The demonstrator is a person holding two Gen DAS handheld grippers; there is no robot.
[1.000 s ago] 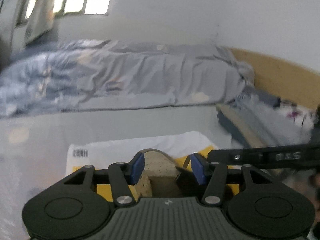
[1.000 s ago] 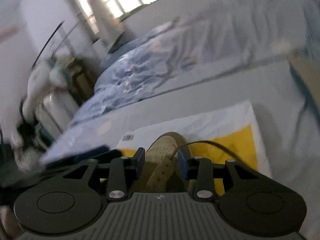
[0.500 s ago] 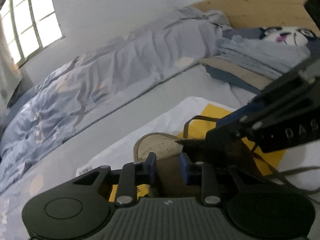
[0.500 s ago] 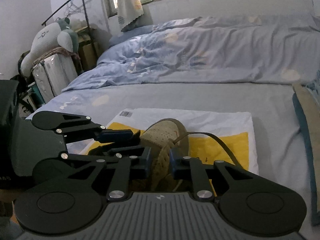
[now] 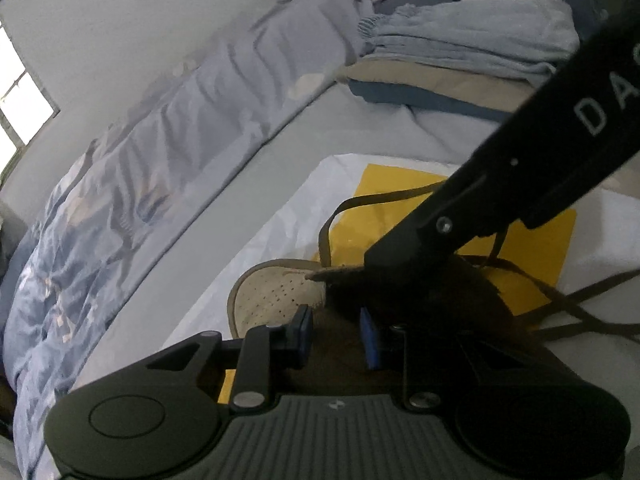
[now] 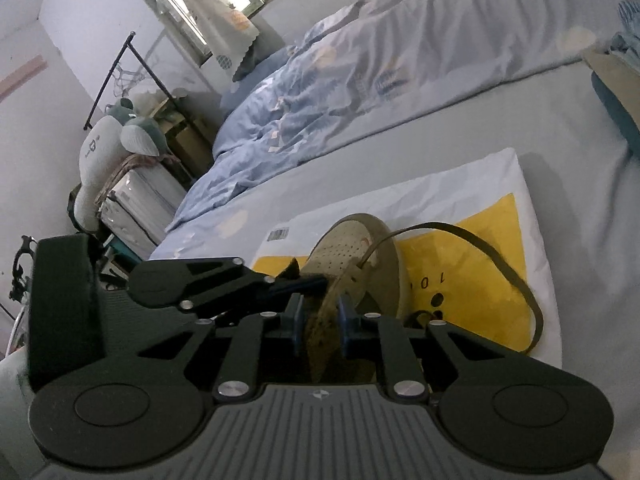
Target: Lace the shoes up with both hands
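Note:
A tan perforated shoe (image 5: 276, 292) lies on a white and yellow plastic bag (image 5: 400, 196) on the bed. It also shows in the right wrist view (image 6: 352, 248). A dark brown lace (image 5: 384, 198) loops out from its eyelets (image 6: 480, 248). My left gripper (image 5: 336, 334) is shut on the shoe's left upper flap. My right gripper (image 6: 320, 320) is shut on the shoe's right eyelet flap. The right gripper's arm (image 5: 520, 176) crosses the left wrist view over the shoe. The left gripper (image 6: 224, 280) shows beside the shoe in the right wrist view.
A rumpled blue duvet (image 6: 340, 80) lies along the wall. Folded clothes and a panda pillow (image 5: 480, 28) sit at the bed's head. A plush toy (image 6: 108, 140) and clothes rack (image 6: 116, 72) stand past the bed's foot. The bag (image 6: 480, 280) lies on the grey sheet (image 6: 440, 132).
Both grippers have narrowed onto the shoe's two flaps and tilted. The right gripper's arm now crosses over the shoe in the left wrist view.

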